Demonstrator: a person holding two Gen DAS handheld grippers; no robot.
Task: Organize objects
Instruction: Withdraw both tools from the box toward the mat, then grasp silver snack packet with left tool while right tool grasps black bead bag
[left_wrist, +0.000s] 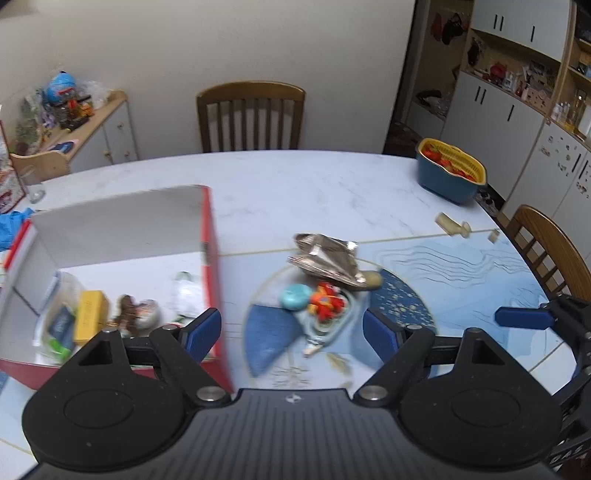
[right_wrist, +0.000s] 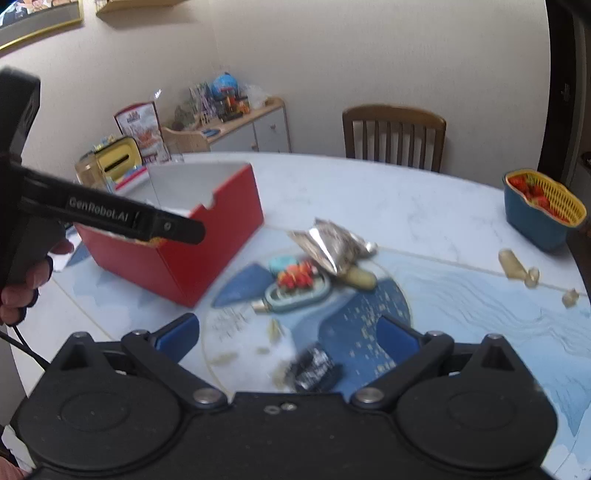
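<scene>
A red box (left_wrist: 212, 258) with white inside stands open on the table; it holds several items, among them a yellow pack (left_wrist: 90, 314). It also shows in the right wrist view (right_wrist: 207, 240). Right of it lies a pile: a silver foil bag (left_wrist: 327, 258), a teal round thing (left_wrist: 294, 297), a red-orange toy (left_wrist: 327, 302) on a grey-blue tray. The pile shows in the right wrist view too, with the foil bag (right_wrist: 332, 245). My left gripper (left_wrist: 291, 332) is open and empty above the pile. My right gripper (right_wrist: 288, 341) is open over a black packet (right_wrist: 314, 371).
A blue basket with a yellow strainer (left_wrist: 448, 171) holding red fruit stands at the table's far right. A beige bottle-like piece (left_wrist: 452, 223) lies near it. Wooden chairs (left_wrist: 251, 114) stand behind and to the right. Cabinets line the walls.
</scene>
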